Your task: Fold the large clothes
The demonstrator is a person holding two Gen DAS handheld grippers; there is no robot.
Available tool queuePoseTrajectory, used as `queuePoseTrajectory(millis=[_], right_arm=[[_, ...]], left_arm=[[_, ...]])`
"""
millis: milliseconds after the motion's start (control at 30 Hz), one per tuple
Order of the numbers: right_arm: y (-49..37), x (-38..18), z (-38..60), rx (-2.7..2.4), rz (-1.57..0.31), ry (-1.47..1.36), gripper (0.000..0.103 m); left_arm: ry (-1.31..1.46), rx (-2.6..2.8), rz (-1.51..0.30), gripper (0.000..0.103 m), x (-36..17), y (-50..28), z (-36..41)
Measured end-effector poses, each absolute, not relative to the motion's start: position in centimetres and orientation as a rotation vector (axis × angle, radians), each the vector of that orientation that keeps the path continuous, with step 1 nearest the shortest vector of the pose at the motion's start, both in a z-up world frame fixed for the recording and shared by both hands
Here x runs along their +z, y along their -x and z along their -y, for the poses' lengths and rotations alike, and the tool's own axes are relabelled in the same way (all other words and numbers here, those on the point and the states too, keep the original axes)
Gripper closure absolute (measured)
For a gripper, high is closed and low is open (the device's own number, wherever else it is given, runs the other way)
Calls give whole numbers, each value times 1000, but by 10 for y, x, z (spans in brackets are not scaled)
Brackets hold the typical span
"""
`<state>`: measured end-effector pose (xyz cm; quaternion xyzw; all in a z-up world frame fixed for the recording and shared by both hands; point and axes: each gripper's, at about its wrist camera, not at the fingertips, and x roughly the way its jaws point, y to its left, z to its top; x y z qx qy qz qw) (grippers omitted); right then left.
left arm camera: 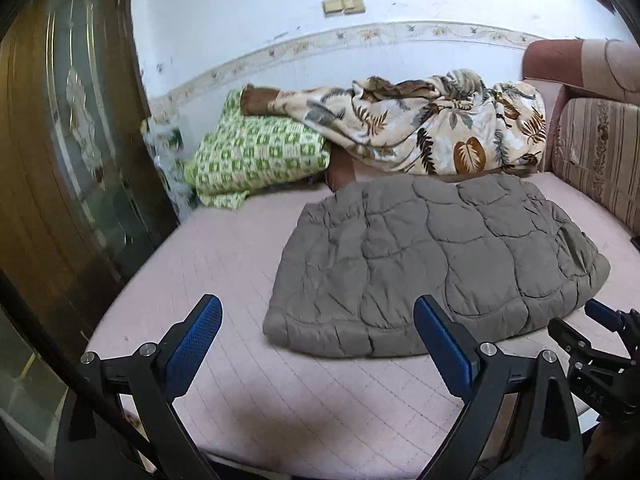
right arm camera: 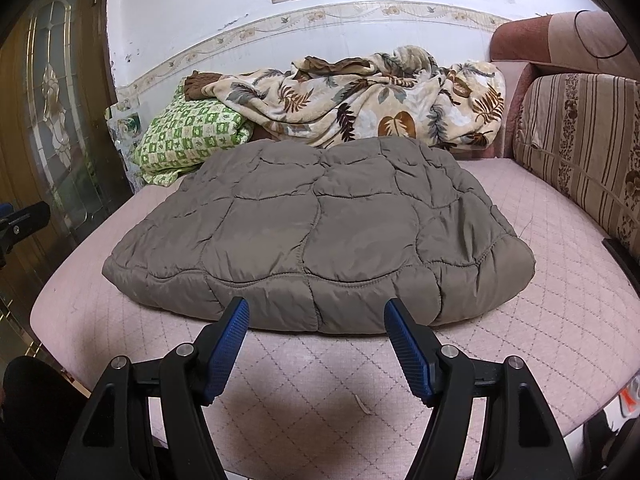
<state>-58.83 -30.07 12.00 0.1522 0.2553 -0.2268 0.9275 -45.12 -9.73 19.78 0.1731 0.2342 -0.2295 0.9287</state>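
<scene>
A grey-brown quilted jacket (left arm camera: 432, 264) lies folded into a thick bundle on the pink quilted sofa seat (left arm camera: 224, 264). The same jacket (right arm camera: 316, 232) fills the middle of the right wrist view. My left gripper (left arm camera: 318, 312) hangs open above the seat, near the bundle's front left corner, with nothing between its blue pads. My right gripper (right arm camera: 316, 312) is open too, just in front of the jacket's near edge, not touching it. The right gripper (left arm camera: 600, 320) also shows at the lower right of the left wrist view, and the left gripper's finger (right arm camera: 24, 216) at the left edge of the right wrist view.
A leaf-print blanket (right arm camera: 360, 100) and a green checked pillow (right arm camera: 188, 136) lie bunched at the back of the seat against the white wall. A striped back cushion (right arm camera: 580, 148) stands on the right. A wooden door with glass (left arm camera: 68, 128) is on the left.
</scene>
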Motion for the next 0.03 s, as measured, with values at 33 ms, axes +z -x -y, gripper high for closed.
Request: queuePoseTrajectory(millis=[33], right_arm=[[589,120,301,-467,-524,-311,28]], left_arm=[[-351,-464,-486,7,196,448,95]])
